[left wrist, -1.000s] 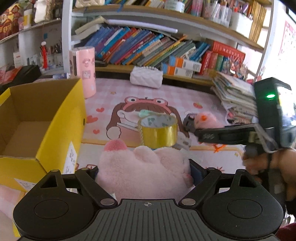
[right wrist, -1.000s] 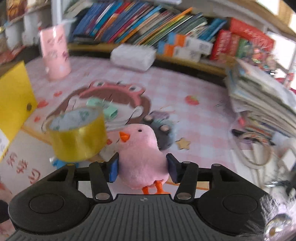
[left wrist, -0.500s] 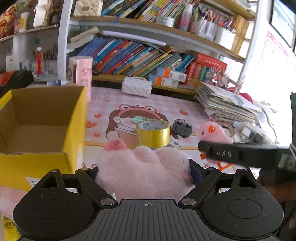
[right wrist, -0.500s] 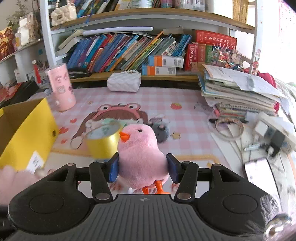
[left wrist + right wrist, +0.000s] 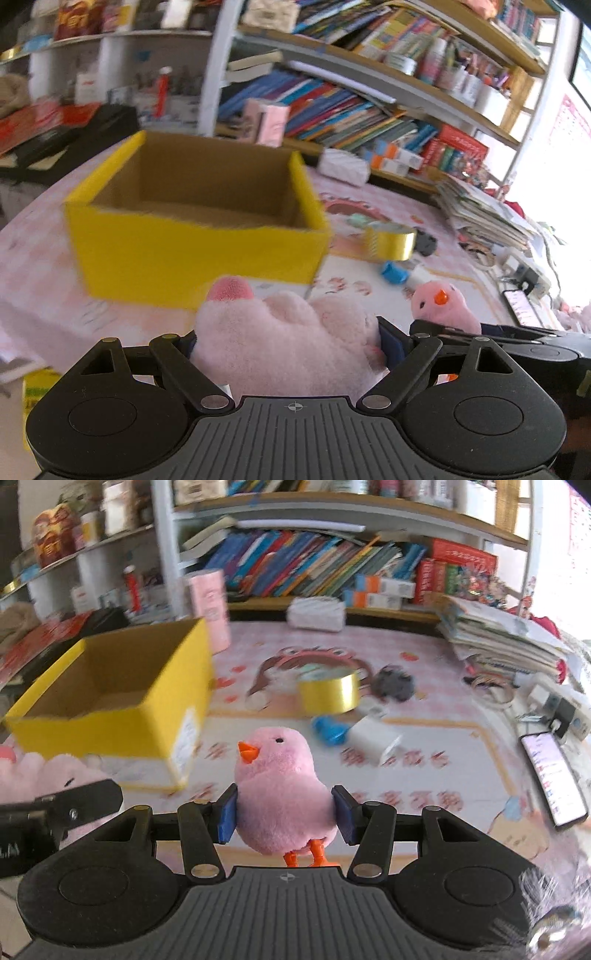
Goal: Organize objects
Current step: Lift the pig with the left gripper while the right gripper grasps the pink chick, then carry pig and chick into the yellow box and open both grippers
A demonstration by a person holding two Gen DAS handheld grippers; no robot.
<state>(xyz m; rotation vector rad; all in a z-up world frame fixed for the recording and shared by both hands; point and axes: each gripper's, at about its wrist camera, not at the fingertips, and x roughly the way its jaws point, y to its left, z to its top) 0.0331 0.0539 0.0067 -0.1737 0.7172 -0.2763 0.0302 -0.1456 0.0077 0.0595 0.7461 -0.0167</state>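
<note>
At the far left stands the box [image 5: 199, 240], yellow outside, brown inside, open at the top and, as far as its floor shows, with nothing in it; it rests on the pink mat [image 5: 424, 653]. Just short of its near wall, the left gripper [image 5: 288, 343] is clenched on the plush [image 5: 284, 339], a pale pink fluffy toy with a darker pink nub; the pads sink into its sides, so it looks soft and very light; it should squash rather than slip, and a hold across the bulk of the body, as here, seems safer than one on the nub or a loose edge.

Next to the right, the right gripper [image 5: 284, 812] grasps the chick [image 5: 280, 790], a pink bird with an orange beak and feet, upright, the blue pads [image 5: 226, 818] pressing its lower body from both sides; it is off the mat and near the box's right corner; it too looks light and yielding, and the feet look thin, so I would keep the hold on the round body. A gentle squeeze should do for both toys.

Farther right on the mat lies the tape [image 5: 328, 692], a gold roll, likely stiff and heavier; just beside it a dark toy [image 5: 393, 683], a blue piece [image 5: 328, 731] and a white block [image 5: 375, 740]; at the far right a phone [image 5: 554, 779], probably fragile.

Judging by the task, both toys are bound for the box, which lies close ahead of the left gripper.
</note>
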